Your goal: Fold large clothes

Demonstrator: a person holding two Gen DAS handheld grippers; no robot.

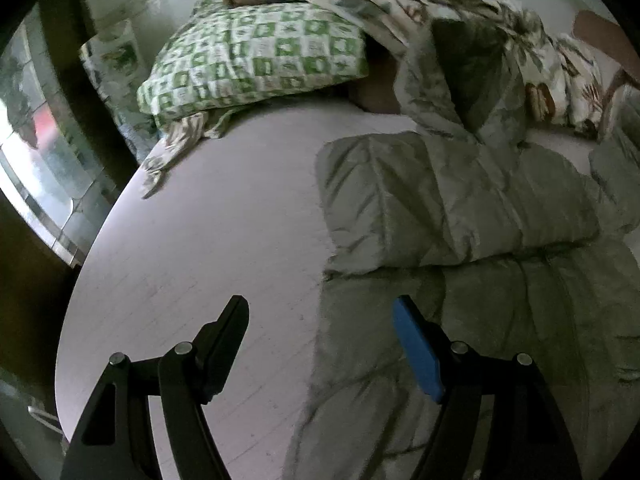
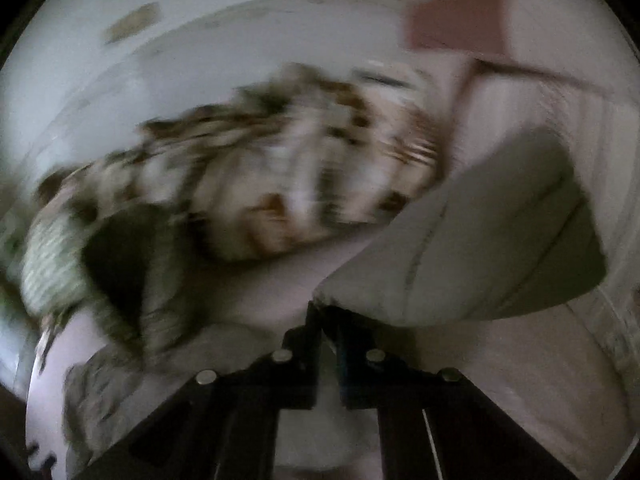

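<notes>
A grey-green padded coat [image 1: 460, 216] lies spread on the pale bed sheet [image 1: 208, 248], one sleeve folded across its body. My left gripper [image 1: 320, 320] is open and empty, hovering over the coat's left edge. In the blurred right wrist view, my right gripper [image 2: 326, 312] is shut on a corner of the coat [image 2: 480, 240] and holds that flap lifted off the bed.
A green checked pillow [image 1: 248, 60] and a leaf-patterned blanket [image 1: 460, 12] lie at the head of the bed; the blanket also shows in the right wrist view [image 2: 260, 168]. A window [image 1: 36, 152] is at the left, beyond the bed's edge.
</notes>
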